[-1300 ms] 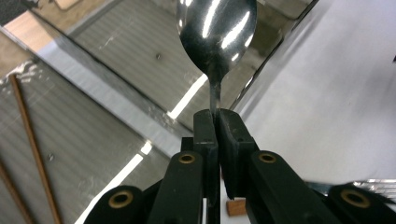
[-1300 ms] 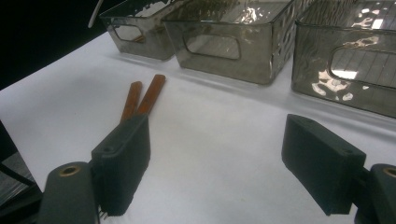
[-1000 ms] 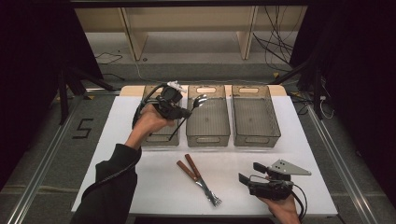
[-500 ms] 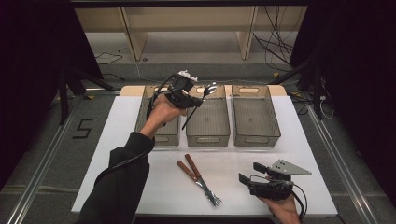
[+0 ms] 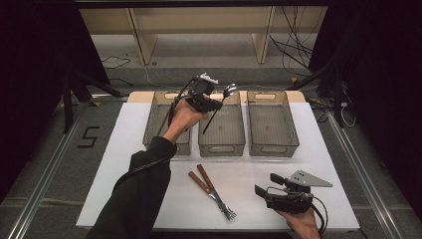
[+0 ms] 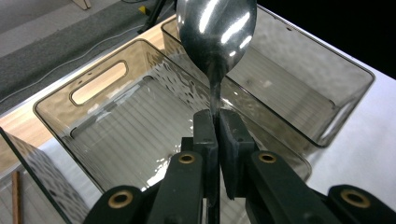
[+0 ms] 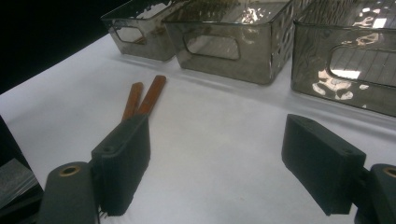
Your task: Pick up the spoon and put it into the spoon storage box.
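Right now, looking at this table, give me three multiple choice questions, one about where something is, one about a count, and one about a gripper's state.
1. Where is the spoon?
A. Lying on the white table
B. Held above the middle bin
C. Inside the right bin

2. How many smoky clear bins stand in the row?
A. Two
B. Three
C. Four

3. How do the right gripper's jaws stand?
A. Wide apart with nothing between them
B. Clamped on a fork
C. Clamped on a spoon

Answers:
1. B, since the left gripper pinches the spoon's neck over the middle bin.
2. B, since the high view shows three bins side by side.
3. A, since the right gripper view shows bare white table between its pads.
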Action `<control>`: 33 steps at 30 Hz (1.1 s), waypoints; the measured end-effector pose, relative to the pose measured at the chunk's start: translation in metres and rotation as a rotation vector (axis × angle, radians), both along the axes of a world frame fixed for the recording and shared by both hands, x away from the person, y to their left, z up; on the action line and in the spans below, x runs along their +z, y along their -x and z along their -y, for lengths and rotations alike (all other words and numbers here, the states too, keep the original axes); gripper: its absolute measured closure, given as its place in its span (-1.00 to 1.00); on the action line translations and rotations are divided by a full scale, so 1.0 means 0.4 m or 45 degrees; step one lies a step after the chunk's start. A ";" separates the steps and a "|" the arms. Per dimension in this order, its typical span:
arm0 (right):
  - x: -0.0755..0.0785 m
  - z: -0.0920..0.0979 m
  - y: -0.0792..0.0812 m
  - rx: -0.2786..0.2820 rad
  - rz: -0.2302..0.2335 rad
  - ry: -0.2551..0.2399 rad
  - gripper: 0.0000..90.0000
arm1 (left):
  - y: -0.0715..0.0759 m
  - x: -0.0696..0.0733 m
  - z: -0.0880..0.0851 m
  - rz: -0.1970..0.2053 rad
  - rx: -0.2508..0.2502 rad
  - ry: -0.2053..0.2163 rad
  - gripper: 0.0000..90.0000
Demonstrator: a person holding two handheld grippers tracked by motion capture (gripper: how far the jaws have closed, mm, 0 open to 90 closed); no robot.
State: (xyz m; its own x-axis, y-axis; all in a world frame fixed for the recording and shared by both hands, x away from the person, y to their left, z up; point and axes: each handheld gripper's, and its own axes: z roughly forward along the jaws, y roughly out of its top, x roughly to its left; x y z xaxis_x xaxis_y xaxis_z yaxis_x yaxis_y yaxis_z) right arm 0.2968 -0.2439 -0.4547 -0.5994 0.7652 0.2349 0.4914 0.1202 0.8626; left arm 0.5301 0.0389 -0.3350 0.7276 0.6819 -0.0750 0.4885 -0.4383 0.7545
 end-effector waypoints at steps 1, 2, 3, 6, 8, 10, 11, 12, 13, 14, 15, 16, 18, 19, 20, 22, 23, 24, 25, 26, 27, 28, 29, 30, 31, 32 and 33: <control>0.000 0.000 0.000 0.001 0.000 0.000 -0.45 | -0.002 -0.005 0.002 0.004 0.005 0.001 0.89; 0.000 0.000 0.000 0.002 0.000 0.001 -0.45 | -0.004 -0.009 0.005 0.003 0.013 0.003 0.89; 0.000 0.000 0.000 0.002 0.001 0.003 -0.45 | -0.007 -0.013 0.006 0.004 0.014 0.002 0.89; 0.000 0.000 0.000 0.003 0.002 0.002 -0.45 | -0.012 -0.024 0.014 0.004 0.023 0.004 0.89; 0.000 0.000 0.000 0.004 0.001 0.001 -0.45 | -0.014 -0.030 0.019 0.003 0.027 0.002 0.89; 0.000 0.000 0.000 0.004 0.002 0.001 -0.45 | -0.017 -0.036 0.022 -0.007 0.030 0.014 0.89; 0.000 0.000 0.000 0.004 0.002 0.001 -0.45 | -0.018 -0.039 0.024 -0.004 0.030 0.004 0.89; 0.000 0.000 0.000 0.004 0.001 0.001 -0.45 | -0.019 -0.042 0.025 -0.006 0.031 0.004 0.89; 0.000 0.000 0.000 0.004 0.001 0.001 -0.45 | -0.020 -0.045 0.027 -0.011 0.033 0.009 0.89; 0.000 0.000 0.000 0.004 0.001 0.002 -0.45 | -0.021 -0.047 0.028 -0.009 0.036 0.002 0.89; 0.000 -0.001 0.000 0.005 0.001 0.001 -0.45 | -0.021 -0.049 0.028 -0.010 0.038 0.003 0.89; 0.000 -0.001 0.000 0.005 0.001 0.001 -0.45 | -0.021 -0.052 0.030 -0.014 0.039 0.008 0.89; 0.000 -0.001 0.000 0.005 0.001 0.001 -0.45 | -0.022 -0.057 0.033 -0.018 0.039 0.005 0.89; 0.000 -0.001 0.000 0.005 0.000 0.001 -0.45 | -0.022 -0.061 0.035 -0.018 0.041 0.003 0.89; 0.000 -0.001 0.001 0.005 -0.001 0.001 -0.45 | -0.023 -0.065 0.036 -0.023 0.037 -0.006 0.89; 0.000 -0.001 0.001 0.006 0.000 0.001 -0.45 | -0.024 -0.073 0.039 -0.033 0.044 -0.009 0.89; 0.000 -0.001 0.001 0.006 0.000 0.000 -0.45 | -0.025 -0.077 0.039 -0.036 0.046 -0.010 0.89; 0.000 -0.001 0.001 0.006 0.000 0.000 -0.45 | -0.025 -0.081 0.040 -0.040 0.046 -0.009 0.89; 0.000 -0.001 0.001 0.006 0.000 0.000 -0.45 | -0.026 -0.084 0.040 -0.042 0.047 -0.014 0.89; 0.000 -0.001 0.001 0.006 0.001 0.000 -0.45 | -0.027 -0.089 0.041 -0.048 0.055 -0.012 0.88; 0.000 -0.001 0.001 0.006 0.001 0.000 -0.45 | -0.028 -0.093 0.041 -0.053 0.062 -0.005 0.88; 0.000 -0.001 0.001 0.006 -0.001 0.000 -0.45 | -0.030 -0.096 0.039 -0.061 0.064 0.003 0.87; 0.000 -0.001 0.001 0.006 -0.001 0.000 -0.45 | -0.031 -0.099 0.038 -0.067 0.065 0.012 0.86; 0.000 -0.001 0.001 0.006 -0.001 0.000 -0.45 | -0.031 -0.102 0.038 -0.071 0.069 0.020 0.85; 0.000 -0.001 0.001 0.006 0.000 0.000 -0.45 | -0.032 -0.103 0.038 -0.078 0.073 0.017 0.77; 0.000 -0.001 0.001 0.006 -0.001 0.000 -0.45 | -0.032 -0.102 0.039 -0.085 0.077 0.014 0.61; 0.000 -0.001 0.001 0.005 -0.001 0.000 -0.45 | -0.031 -0.099 0.039 -0.082 0.073 0.017 0.50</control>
State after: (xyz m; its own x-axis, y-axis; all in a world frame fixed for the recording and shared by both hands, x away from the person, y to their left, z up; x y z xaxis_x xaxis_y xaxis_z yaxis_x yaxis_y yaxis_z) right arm 0.2965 -0.2436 -0.4549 -0.6025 0.7626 0.2355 0.4915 0.1221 0.8623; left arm 0.5425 0.0235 -0.3746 0.6810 0.7207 -0.1301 0.5603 -0.3984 0.7262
